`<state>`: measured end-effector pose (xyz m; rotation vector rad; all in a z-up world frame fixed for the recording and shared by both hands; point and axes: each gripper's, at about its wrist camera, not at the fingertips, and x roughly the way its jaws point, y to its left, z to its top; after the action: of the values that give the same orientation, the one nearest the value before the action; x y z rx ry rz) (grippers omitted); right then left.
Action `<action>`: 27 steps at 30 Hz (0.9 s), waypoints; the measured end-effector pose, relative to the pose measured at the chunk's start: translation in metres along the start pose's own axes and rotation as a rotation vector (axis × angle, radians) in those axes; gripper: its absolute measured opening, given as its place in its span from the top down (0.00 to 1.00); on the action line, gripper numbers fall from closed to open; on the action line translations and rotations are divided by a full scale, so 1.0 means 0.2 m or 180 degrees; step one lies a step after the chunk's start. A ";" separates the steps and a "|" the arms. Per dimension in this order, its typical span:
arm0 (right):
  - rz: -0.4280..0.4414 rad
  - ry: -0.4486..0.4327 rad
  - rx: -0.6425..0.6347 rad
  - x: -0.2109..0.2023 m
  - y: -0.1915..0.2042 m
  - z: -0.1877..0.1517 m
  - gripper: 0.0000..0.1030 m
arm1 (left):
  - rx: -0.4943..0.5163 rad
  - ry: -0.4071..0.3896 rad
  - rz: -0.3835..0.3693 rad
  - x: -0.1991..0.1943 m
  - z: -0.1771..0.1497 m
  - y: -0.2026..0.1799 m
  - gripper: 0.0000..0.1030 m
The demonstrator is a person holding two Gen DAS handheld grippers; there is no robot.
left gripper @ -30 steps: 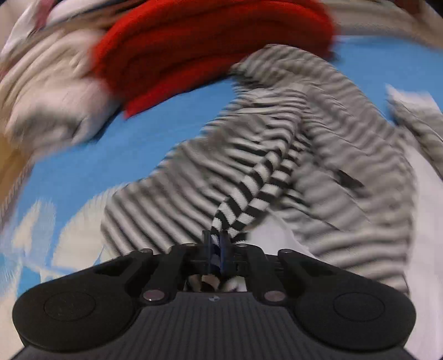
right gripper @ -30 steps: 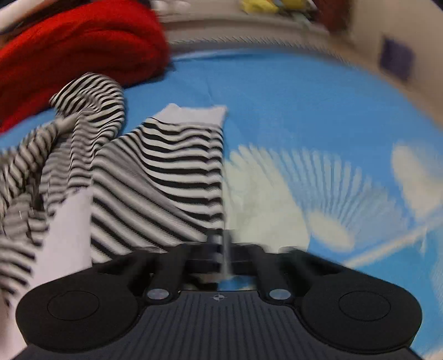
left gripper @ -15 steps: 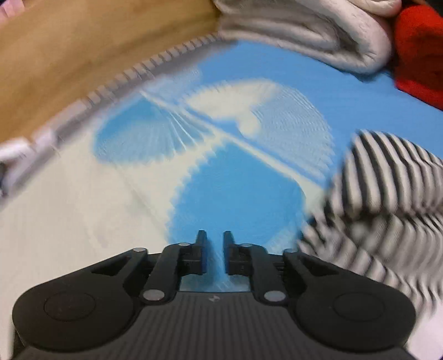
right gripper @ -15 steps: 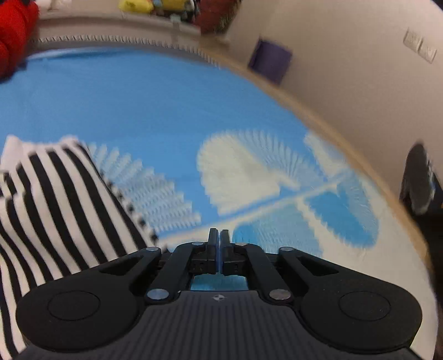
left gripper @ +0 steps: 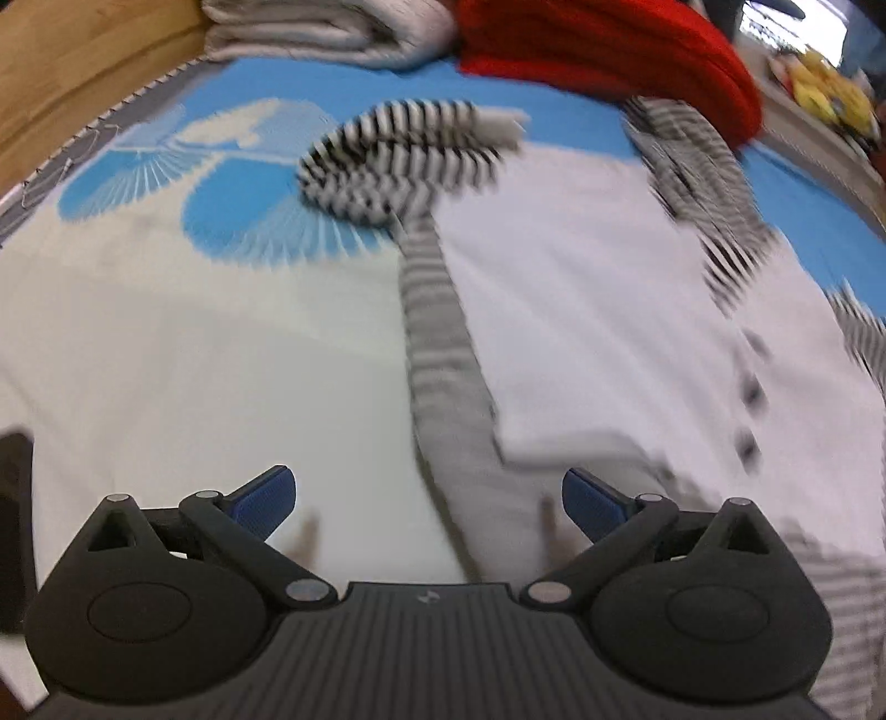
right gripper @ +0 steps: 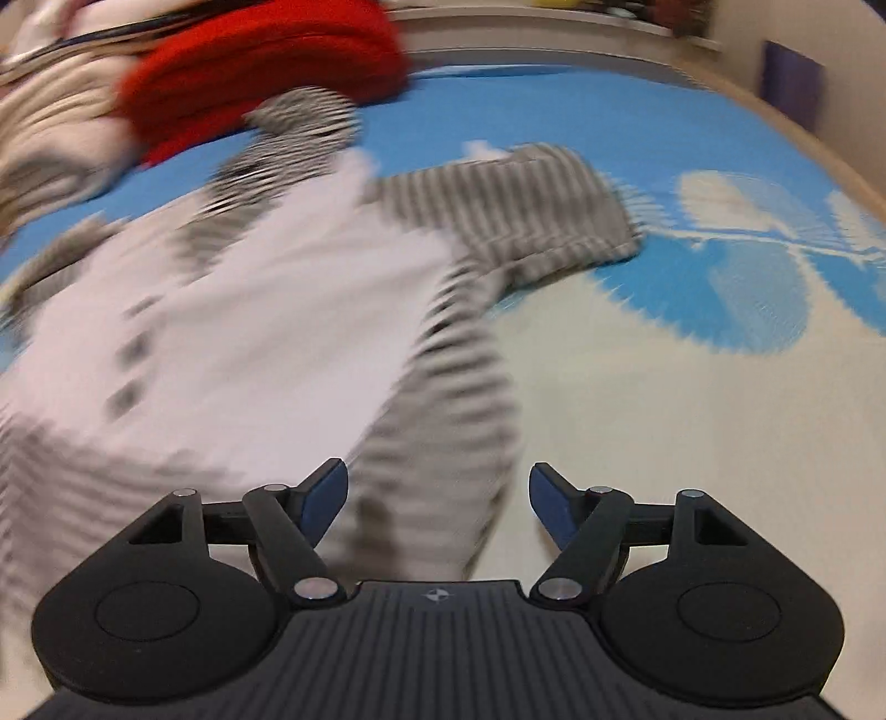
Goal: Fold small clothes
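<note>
A small garment with a white front panel [left gripper: 598,310] and black-and-white striped sides and sleeves lies spread on the blue and white cloth. Its left sleeve [left gripper: 398,155] lies curled far ahead in the left wrist view. My left gripper [left gripper: 429,498] is open and empty, jaws wide, over the garment's striped left edge [left gripper: 443,354]. In the right wrist view the white panel [right gripper: 249,310] and the right sleeve [right gripper: 520,210] show. My right gripper [right gripper: 437,498] is open and empty over the striped right edge [right gripper: 443,454]. Both views are blurred.
A red folded cloth [left gripper: 609,61] [right gripper: 266,83] and a grey-white folded pile [left gripper: 326,27] lie at the far edge. A wooden edge [left gripper: 72,72] borders the left. The patterned cloth [right gripper: 692,387] extends to the right. Yellow objects [left gripper: 825,88] sit at far right.
Both grippers were shut on the striped garment a second ago, then let go and swung outwards. Now both jaws stand wide open over the spread garment's lower edges.
</note>
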<state>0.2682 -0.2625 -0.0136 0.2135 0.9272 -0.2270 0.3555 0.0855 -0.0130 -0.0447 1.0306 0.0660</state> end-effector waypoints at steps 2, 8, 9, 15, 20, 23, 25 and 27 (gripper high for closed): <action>0.0118 -0.0063 -0.0087 -0.13 0.10 -0.13 0.18 | -0.0041 0.0004 -0.0003 -0.07 -0.13 -0.03 0.00; 0.0227 0.0142 -0.0132 -0.23 0.24 -0.48 0.18 | -0.0021 0.0269 -0.0089 -0.08 -0.47 -0.03 0.00; 0.0235 0.0207 -0.0103 -0.22 0.25 -0.52 0.18 | 0.0009 0.0317 -0.0085 -0.09 -0.50 -0.02 0.00; 0.0366 0.0262 -0.0320 -0.24 0.33 -0.62 0.18 | 0.0512 0.0381 0.0149 -0.08 -0.60 -0.03 0.00; 0.0513 0.0494 -0.0326 -0.18 0.33 -0.62 0.42 | 0.0612 0.0544 0.0010 -0.01 -0.60 -0.06 0.00; 0.0581 0.0457 -0.0469 -0.14 0.35 -0.54 0.70 | 0.0611 0.0293 0.0009 -0.02 -0.51 -0.15 0.01; 0.0571 0.0270 -0.0379 -0.11 0.34 -0.42 0.76 | 0.0467 -0.0146 0.0058 -0.08 -0.43 -0.19 0.01; 0.0488 -0.0160 -0.0250 -0.12 0.31 -0.31 0.77 | 0.0377 -0.0478 0.0098 -0.12 -0.34 -0.23 0.01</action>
<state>0.2243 -0.1838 -0.0257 0.2045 0.8637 -0.0540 0.2883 0.0336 -0.0271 0.0829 0.8835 0.0356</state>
